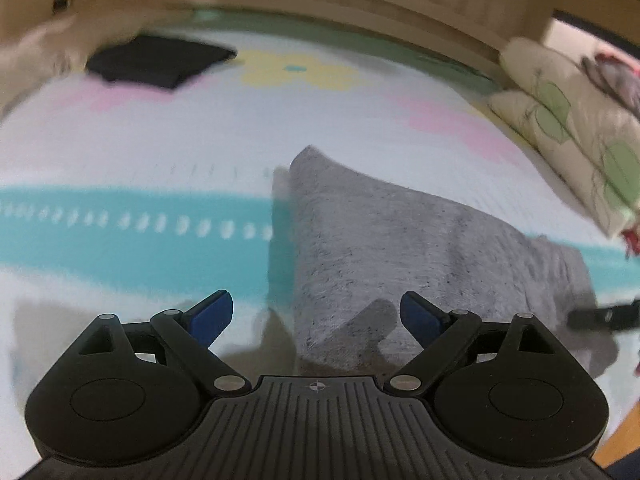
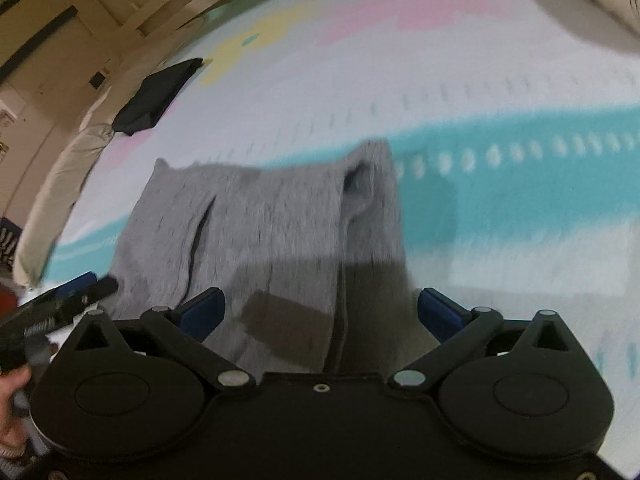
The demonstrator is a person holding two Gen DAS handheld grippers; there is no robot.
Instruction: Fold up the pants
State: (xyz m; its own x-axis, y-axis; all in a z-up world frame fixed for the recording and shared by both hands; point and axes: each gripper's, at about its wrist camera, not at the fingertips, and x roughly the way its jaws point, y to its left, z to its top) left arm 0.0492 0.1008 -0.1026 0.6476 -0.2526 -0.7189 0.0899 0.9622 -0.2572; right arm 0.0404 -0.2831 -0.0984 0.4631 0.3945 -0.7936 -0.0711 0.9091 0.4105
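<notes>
On patterned bed sheet (image 1: pixel 120 152), grey pants (image 1: pixel 392 236) lying partly folded, near edge just ahead of both tools. Left gripper (image 1: pixel 316 316) and right gripper (image 2: pixel 320 312) hovering spread wide, gripping nothing. Likely next: pinching matching corners evenly, lifting together, keeping edges aligned.

The pants (image 1: pixel 400 236) are heather grey knit, lying folded on a bed and filling the lower middle and right of the left wrist view, where one corner peaks up just above the centre of the frame. In the right wrist view the pants (image 2: pixel 256 232) fill the middle and lower left, with a dark pocket slit left of centre and a long seam running down right of centre. Near the top of that seam the cloth bunches into a small dark hollow, and shadow covers the lower part.
</notes>
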